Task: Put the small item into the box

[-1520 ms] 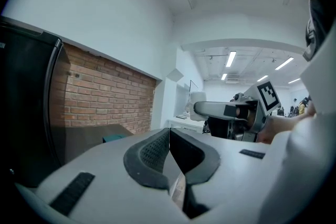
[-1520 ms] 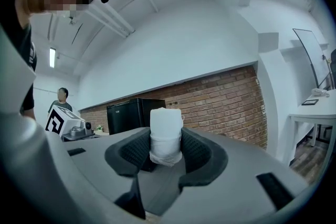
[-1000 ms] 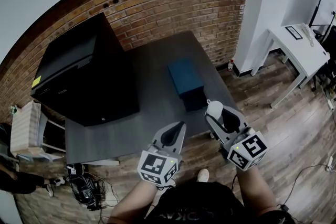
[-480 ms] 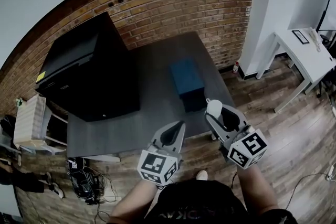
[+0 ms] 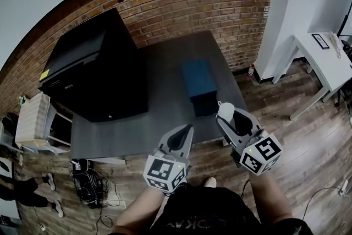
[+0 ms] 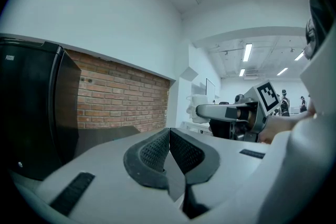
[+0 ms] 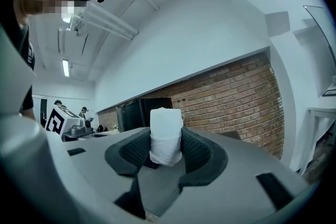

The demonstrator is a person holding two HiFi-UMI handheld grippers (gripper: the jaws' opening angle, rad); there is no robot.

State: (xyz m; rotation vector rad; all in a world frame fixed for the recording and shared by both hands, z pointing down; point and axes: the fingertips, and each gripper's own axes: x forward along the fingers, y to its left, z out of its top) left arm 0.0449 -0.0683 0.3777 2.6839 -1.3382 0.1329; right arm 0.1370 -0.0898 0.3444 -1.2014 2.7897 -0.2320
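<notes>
Right claw [image 7: 166,140] is clamped on the small item [image 7: 166,135], a white roll standing upright between the two dark ribbed pads, its top rising above them. In the head view the item appears just on the near side of the box [image 5: 198,78], close to the tabletop's near edge and not in the box; how high it hangs cannot be told. The box is blue on top, with a darker near end, and lies on the right half of the dark grey tabletop [image 5: 159,97], its long side running away from the person.

Left claw [image 6: 169,132] has its pads pressed together with nothing between them. It is held to the left of the right claw, its tip at the tabletop's near edge, well apart from the box.

A large black cabinet [image 5: 88,71] covers the tabletop's left part. A brick wall [image 5: 192,3] runs behind, a white desk [image 5: 322,60] stands at the far right, and wooden floor [image 5: 300,140] lies under both arms.
</notes>
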